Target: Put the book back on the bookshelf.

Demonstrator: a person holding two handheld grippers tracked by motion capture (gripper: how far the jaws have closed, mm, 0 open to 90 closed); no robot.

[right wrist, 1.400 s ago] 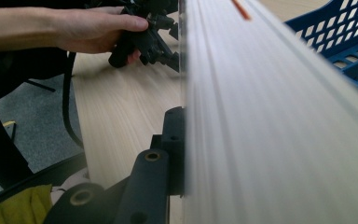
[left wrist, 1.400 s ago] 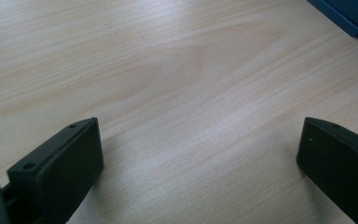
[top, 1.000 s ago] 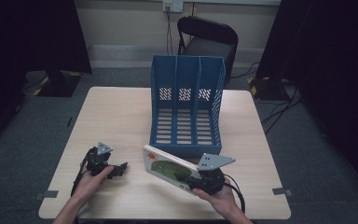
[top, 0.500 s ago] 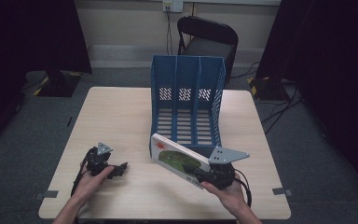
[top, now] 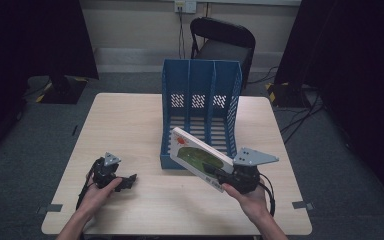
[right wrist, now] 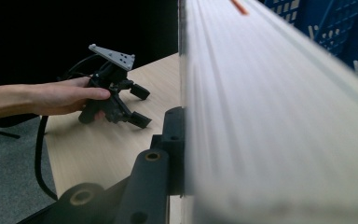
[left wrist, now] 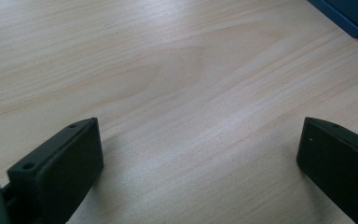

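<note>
Book (top: 200, 159) has lifted and swung toward the blue file rack (top: 201, 112) since a second ago, right gripper (top: 230, 176) clamped on its lower edge in high view, left gripper (left wrist: 200, 154) idle, jaws apart over bare table (left wrist: 168, 70), right gripper view shows page edges (right wrist: 279, 116) beside rack slots, so I judge slotting remains.

Book held tilted in front of the file rack

Your book (top: 200, 157), white-edged with a green cover and a red mark near its top, is raised off the table, slanting up toward the blue three-slot file rack (top: 202, 92), its upper corner overlapping the rack's open front.
</note>
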